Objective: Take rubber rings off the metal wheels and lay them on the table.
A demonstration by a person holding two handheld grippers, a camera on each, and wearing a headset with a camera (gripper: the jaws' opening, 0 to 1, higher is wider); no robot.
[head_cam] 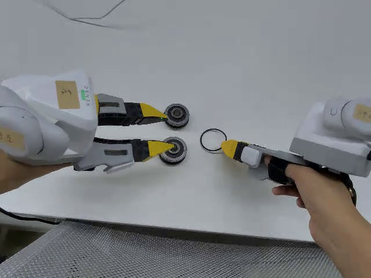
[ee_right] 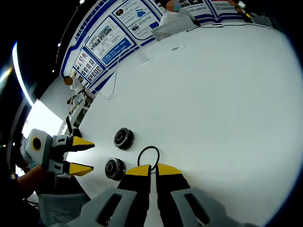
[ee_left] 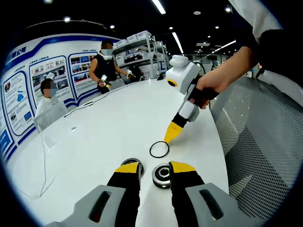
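Left gripper (head_cam: 164, 133) jaws apart, one tip at each of the two metal wheels (head_cam: 177, 116); right gripper (head_cam: 226, 148) jaws together, nose at the edge of a rubber ring (head_cam: 201, 140) lying flat on the table (head_cam: 243, 69)

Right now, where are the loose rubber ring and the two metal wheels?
loose rubber ring (head_cam: 201, 139), head view, left arc of its band.
far wheel (head_cam: 177, 115), head view, its hub.
near wheel (head_cam: 173, 150), head view, its hub.
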